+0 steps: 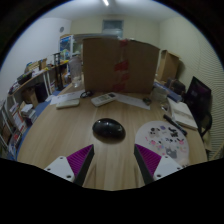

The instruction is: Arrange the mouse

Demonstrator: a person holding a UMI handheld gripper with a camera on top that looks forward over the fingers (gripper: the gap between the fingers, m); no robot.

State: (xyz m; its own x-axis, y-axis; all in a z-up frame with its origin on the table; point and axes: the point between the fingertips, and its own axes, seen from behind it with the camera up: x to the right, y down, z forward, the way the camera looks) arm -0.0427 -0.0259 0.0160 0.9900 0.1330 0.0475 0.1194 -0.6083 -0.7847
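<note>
Claw (pixel 112 163) fingers stand wide apart and hold nothing, their magenta pads (pixel 148 160) hovering over the wooden worktop (pixel 60 135). Just beyond them, a little left of the gap's middle, lies the black mouse (pixel 108 129); to the mouse's right rests a round patterned mat (pixel 163 141). Farther behind the mouse stands a cardboard box (pixel 120 65). This looks like the approach step; next the claw should advance, straddle the mouse and close.
</note>
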